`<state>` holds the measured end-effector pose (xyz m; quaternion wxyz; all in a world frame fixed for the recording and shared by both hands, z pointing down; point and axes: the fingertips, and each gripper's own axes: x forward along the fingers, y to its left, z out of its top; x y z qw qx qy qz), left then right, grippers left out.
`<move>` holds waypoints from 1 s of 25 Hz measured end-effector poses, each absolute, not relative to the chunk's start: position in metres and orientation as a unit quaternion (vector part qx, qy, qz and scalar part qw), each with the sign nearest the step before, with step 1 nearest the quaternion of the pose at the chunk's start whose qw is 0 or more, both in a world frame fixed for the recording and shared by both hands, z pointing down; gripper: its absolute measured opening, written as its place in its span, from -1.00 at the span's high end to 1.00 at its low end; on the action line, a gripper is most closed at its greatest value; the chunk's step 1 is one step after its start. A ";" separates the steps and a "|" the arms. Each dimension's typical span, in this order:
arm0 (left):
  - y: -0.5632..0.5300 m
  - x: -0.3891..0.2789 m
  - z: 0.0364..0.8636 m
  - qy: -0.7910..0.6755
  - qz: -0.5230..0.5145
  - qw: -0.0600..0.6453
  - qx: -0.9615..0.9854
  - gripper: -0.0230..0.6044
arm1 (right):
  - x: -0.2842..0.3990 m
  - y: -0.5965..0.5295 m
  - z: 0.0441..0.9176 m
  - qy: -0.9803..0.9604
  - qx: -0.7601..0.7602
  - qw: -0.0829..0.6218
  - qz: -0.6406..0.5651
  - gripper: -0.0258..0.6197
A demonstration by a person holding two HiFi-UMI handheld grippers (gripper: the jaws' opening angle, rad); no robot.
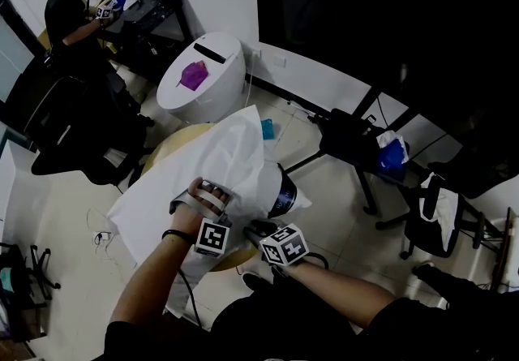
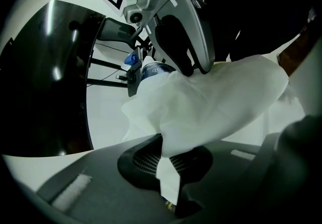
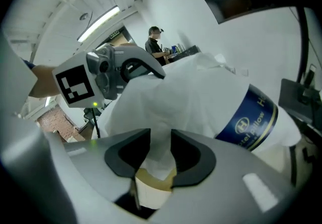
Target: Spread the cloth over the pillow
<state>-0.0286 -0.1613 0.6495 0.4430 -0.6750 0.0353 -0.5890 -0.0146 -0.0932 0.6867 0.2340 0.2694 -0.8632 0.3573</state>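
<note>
Nearest the lens, the person's two forearms reach in from the bottom of the head view, each carrying a gripper topped by a marker cube. The left gripper (image 1: 209,191) has its jaws pressed together on an edge of the white cloth (image 1: 235,144), which passes through them and billows away ahead. The right gripper (image 1: 259,229), just beside the left one, has its jaws partway apart, with a soft fold of the same cloth standing between them. The cloth lies draped over the pillow (image 1: 284,195), which is white with a dark blue band. Its banded end pokes out ahead and to the right of the right gripper. Beyond the left gripper a tan tabletop (image 1: 172,140) shows past the cloth's edge. Far beyond it another person (image 1: 69,15) stands at a desk.
</note>
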 end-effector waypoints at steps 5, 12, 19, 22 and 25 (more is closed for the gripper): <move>-0.161 -0.029 0.649 0.033 -0.589 0.441 -0.676 0.91 | -0.009 -0.098 0.695 -0.848 0.294 0.244 0.367 0.47; -0.161 -0.029 0.650 0.033 -0.589 0.441 -0.677 0.91 | -0.020 -0.094 0.693 -0.843 0.269 0.202 0.420 0.40; -0.163 -0.029 0.649 0.040 -0.586 0.438 -0.681 0.91 | -0.015 -0.094 0.692 -0.842 0.283 0.206 0.411 0.89; -0.162 -0.030 0.651 0.040 -0.589 0.433 -0.681 0.91 | -0.012 -0.095 0.688 -0.844 0.284 0.193 0.411 0.89; -0.162 -0.030 0.651 0.041 -0.590 0.432 -0.681 0.91 | -0.015 -0.096 0.690 -0.844 0.275 0.184 0.423 0.78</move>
